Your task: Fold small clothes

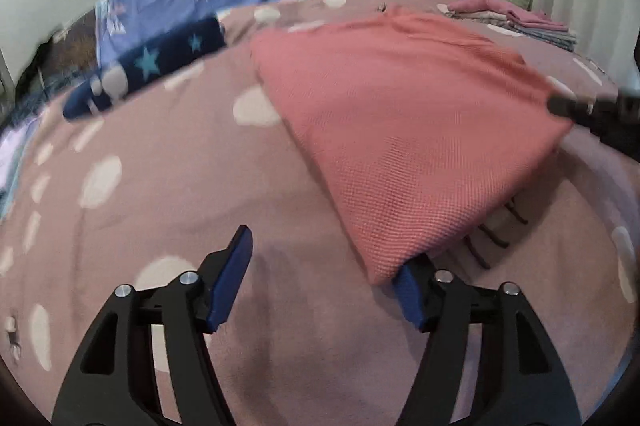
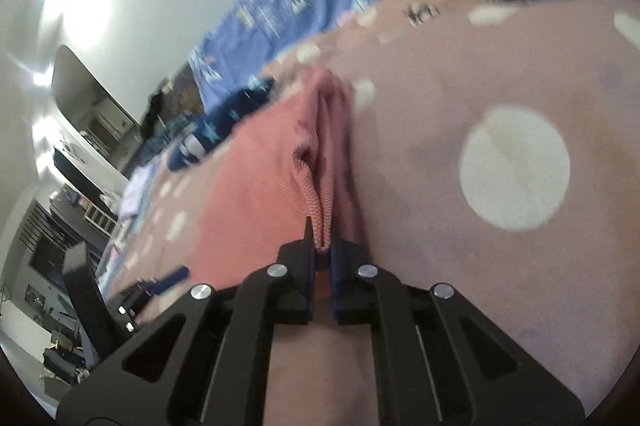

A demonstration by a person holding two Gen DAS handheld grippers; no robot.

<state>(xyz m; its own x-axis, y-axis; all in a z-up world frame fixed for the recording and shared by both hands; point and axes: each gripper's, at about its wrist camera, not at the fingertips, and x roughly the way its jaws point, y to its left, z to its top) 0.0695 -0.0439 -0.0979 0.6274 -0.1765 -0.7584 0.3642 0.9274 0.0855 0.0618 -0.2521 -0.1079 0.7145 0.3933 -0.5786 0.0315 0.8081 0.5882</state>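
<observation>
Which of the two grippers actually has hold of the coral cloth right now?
The right gripper: its jaws are shut on a bunched edge of the coral cloth. The left gripper stands open, the cloth's near corner only draped over one finger.

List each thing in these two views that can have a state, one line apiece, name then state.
coral garment: partly folded on the bedspread, one edge pinched and lifted.
right gripper: shut on the coral garment's bunched edge.
left gripper: open, a garment corner lying over one finger, not gripped.
stack of clothes: folded, piled at the far side.
navy star garment: unfolded, lying loose.
</observation>
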